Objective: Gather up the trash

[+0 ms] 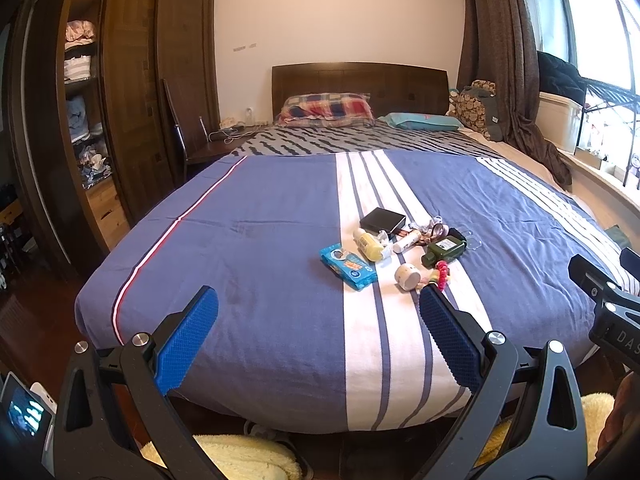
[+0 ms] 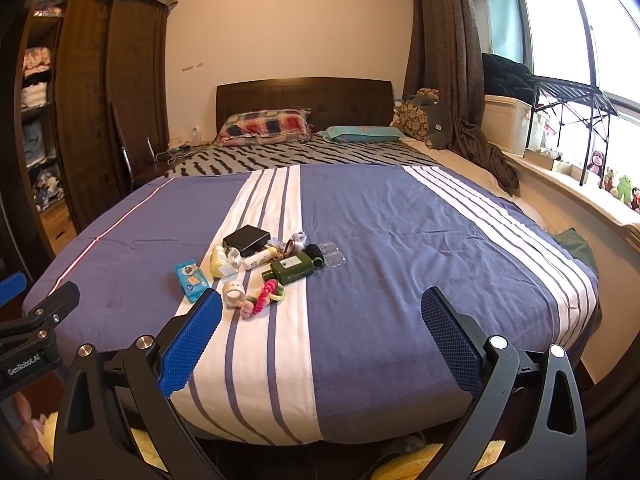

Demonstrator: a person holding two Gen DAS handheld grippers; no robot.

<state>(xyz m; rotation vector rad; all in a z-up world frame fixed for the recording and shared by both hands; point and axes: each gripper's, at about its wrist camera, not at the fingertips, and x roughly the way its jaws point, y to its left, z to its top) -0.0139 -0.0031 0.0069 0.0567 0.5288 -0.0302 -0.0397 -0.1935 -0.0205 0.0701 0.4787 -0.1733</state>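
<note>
A cluster of small items lies on the blue-and-white striped bedspread (image 1: 260, 240): a blue wipes pack (image 1: 348, 266) (image 2: 191, 278), a yellow bottle (image 1: 368, 244) (image 2: 218, 262), a black box (image 1: 382, 220) (image 2: 246, 237), a green bottle (image 1: 444, 250) (image 2: 294, 272), a white roll (image 1: 407, 276) (image 2: 234, 292), a pink toy ring (image 2: 266, 298) and clear plastic packaging (image 2: 332, 254). My left gripper (image 1: 318, 300) is open and empty above the bed's near edge. My right gripper (image 2: 322, 302) is open and empty, short of the cluster.
The bed has a plaid pillow (image 1: 328, 109), a teal pillow (image 1: 420, 121) and a wooden headboard (image 2: 304, 98). A wardrobe (image 1: 132, 100) stands on the left. A curtain (image 2: 448, 60) and a windowsill with toys (image 2: 616, 188) are on the right. Yellow fluffy fabric (image 1: 240, 456) lies below.
</note>
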